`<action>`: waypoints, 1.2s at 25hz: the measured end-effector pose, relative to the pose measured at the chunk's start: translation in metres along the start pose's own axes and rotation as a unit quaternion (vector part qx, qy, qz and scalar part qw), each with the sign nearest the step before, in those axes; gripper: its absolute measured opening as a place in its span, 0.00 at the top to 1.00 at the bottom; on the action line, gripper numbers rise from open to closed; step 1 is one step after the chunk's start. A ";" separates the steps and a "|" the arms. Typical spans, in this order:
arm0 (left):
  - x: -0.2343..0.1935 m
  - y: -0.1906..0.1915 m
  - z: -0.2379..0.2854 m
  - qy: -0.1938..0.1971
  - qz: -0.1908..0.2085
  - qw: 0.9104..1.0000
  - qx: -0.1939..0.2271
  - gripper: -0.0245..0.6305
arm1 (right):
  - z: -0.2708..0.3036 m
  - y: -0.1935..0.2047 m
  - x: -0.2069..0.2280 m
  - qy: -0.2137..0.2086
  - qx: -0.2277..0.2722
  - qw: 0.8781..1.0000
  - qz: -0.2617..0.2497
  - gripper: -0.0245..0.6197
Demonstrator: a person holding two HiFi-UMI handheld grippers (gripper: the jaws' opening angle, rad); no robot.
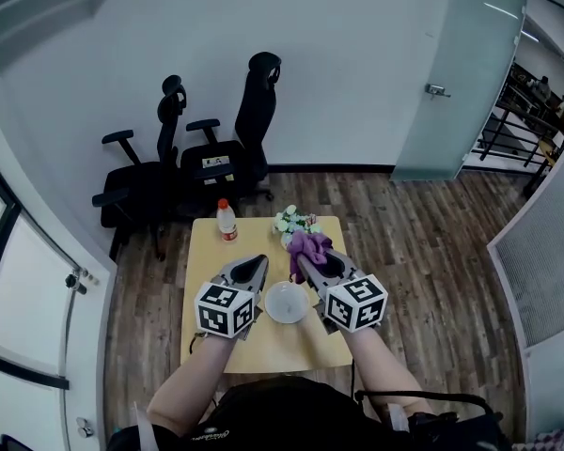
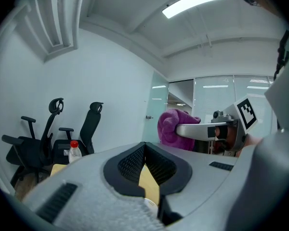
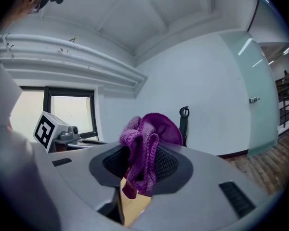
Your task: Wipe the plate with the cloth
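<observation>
Over the small pale-wood square surface [image 1: 274,348], both claws hang above the white round plate [image 1: 287,302], which sits flat between them, near the person's edge. Right claw [image 1: 306,263] is clamped on the purple terry cloth [image 1: 309,245], which is bunched at the tips just past the plate's far rim, with a fold dangling under the jaws. Left claw [image 1: 259,264] is just left of the plate, jaws pressed together, nothing in them. Beyond the plate are a red-capped clear plastic bottle [image 1: 227,220] and a small bunch of white flowers [image 1: 295,222]. Cloth looks soft, light and floppy, and the hold on the wad seems good enough for wiping. Plate is probably stiff, smooth and light, so it may skid or chip. Best hold is likely a pinch on its left rim with the free claw. Wiping not yet begun, no contact between cloth and plate.
</observation>
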State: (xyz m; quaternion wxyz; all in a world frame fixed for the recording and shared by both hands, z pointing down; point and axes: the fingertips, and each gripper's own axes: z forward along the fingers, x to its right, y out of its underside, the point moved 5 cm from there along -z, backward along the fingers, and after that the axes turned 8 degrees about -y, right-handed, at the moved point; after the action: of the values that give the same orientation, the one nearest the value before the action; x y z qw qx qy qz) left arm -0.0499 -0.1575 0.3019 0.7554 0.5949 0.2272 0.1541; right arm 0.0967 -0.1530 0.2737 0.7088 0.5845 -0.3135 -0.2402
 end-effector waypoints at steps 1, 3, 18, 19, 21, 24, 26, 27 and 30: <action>-0.001 0.000 0.000 0.000 0.000 1.000 -0.001 0.95 | 0.001 0.000 0.000 0.000 -0.001 1.000 -0.001 0.79; -0.001 -0.001 0.001 0.001 0.002 1.000 -0.002 0.95 | 0.001 -0.001 0.001 0.000 -0.004 1.000 -0.004 0.79; -0.006 0.005 0.004 0.003 -0.001 1.000 -0.010 0.95 | 0.007 0.008 -0.003 -0.008 -0.021 1.000 -0.010 0.79; -0.007 0.004 0.004 0.003 -0.002 1.000 -0.010 0.95 | 0.008 0.008 -0.003 -0.008 -0.022 1.000 -0.010 0.79; -0.007 0.004 0.004 0.003 -0.003 1.000 -0.010 0.95 | 0.008 0.009 -0.002 -0.007 -0.023 1.000 -0.008 0.79; -0.005 0.005 0.006 0.004 -0.005 1.000 -0.011 0.95 | 0.007 0.011 -0.001 -0.008 -0.026 1.000 -0.007 0.79; -0.005 0.007 0.007 0.004 -0.006 1.000 -0.013 0.95 | 0.008 0.013 -0.001 -0.008 -0.028 1.000 -0.008 0.79; -0.005 0.008 0.007 0.004 -0.005 1.000 -0.014 0.95 | 0.008 0.014 -0.001 -0.009 -0.029 1.000 -0.008 0.79; -0.004 0.011 0.007 0.005 -0.005 1.000 -0.016 0.95 | 0.008 0.017 -0.001 -0.010 -0.030 0.999 -0.009 0.79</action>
State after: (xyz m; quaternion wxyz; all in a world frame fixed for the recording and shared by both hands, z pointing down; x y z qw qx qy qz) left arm -0.0497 -0.1625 0.3151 0.7644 0.5810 0.2311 0.1572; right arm 0.0899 -0.1542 0.2908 0.7209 0.5633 -0.3076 -0.2615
